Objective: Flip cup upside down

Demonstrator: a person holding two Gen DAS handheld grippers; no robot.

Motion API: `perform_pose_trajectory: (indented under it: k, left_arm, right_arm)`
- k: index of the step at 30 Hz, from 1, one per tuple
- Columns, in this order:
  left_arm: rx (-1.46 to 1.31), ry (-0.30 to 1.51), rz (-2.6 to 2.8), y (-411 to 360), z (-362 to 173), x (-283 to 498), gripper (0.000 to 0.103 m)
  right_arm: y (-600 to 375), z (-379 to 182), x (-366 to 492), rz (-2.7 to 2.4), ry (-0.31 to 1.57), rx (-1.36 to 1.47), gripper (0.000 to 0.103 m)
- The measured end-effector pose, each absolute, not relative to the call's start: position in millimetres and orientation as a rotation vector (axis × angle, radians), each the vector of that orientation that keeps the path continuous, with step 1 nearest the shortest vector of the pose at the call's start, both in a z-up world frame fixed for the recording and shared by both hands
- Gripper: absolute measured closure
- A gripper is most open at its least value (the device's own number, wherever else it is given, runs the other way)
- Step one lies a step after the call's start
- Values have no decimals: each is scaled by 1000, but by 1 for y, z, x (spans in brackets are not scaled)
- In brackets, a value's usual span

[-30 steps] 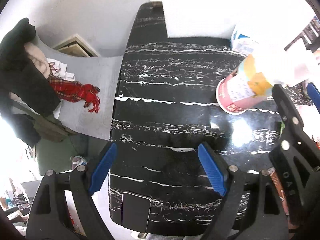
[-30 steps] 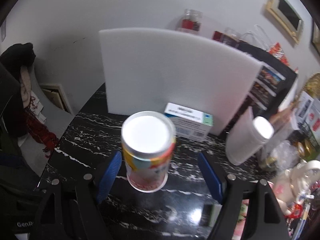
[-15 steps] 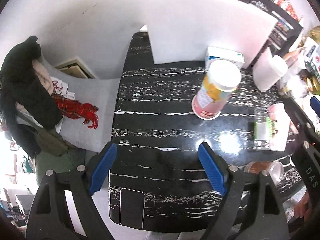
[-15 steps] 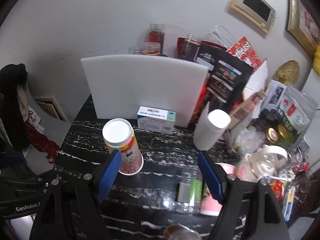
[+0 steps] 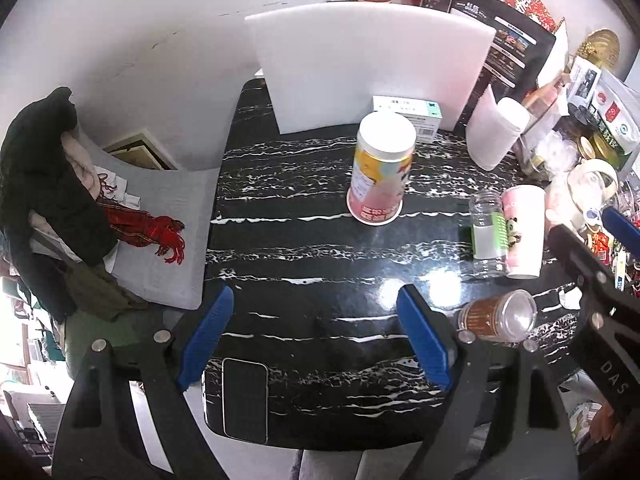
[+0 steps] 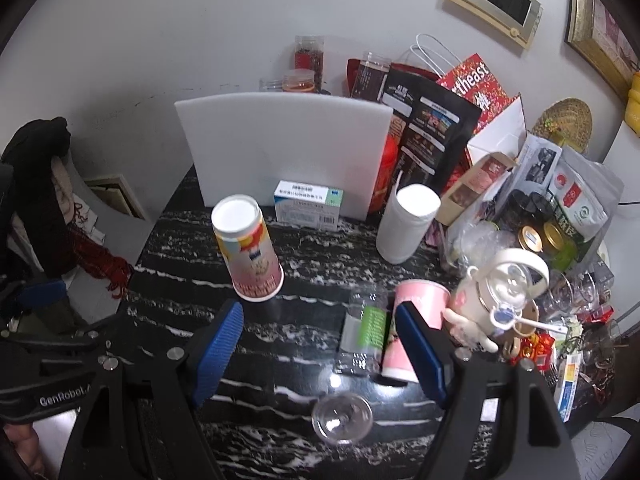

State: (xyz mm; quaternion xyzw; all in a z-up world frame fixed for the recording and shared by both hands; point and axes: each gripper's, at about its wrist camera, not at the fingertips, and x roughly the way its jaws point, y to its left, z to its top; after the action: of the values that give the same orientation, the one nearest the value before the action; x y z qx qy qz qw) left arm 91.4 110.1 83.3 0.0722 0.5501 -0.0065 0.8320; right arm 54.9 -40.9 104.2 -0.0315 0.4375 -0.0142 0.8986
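Right wrist: tapered paper cup (image 6: 250,248) inverted on glossy marble table (image 6: 280,344).

Paper cup (image 5: 379,172) (image 6: 248,246): pink, yellow and white print, standing mouth-down, white base up, ahead of my grippers on the black marble table (image 5: 300,248), untouched.

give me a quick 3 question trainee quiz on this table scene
1. True or false: the printed paper cup stands with its mouth down on the table.
2. Which gripper holds something? A) left gripper B) right gripper C) neither
3. What lies flat near the table's front edge, by the left fingers?

Key: 1 true. 2 C, both are open and empty. 3 a phone.
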Motion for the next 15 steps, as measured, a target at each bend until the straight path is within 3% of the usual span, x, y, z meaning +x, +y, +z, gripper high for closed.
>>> perform_pose_trajectory:
  k: [15]
  left_arm:
    - [136, 1169, 0, 91, 83, 81, 20]
  right_arm:
    - [-63, 97, 43, 32, 951, -45, 24]
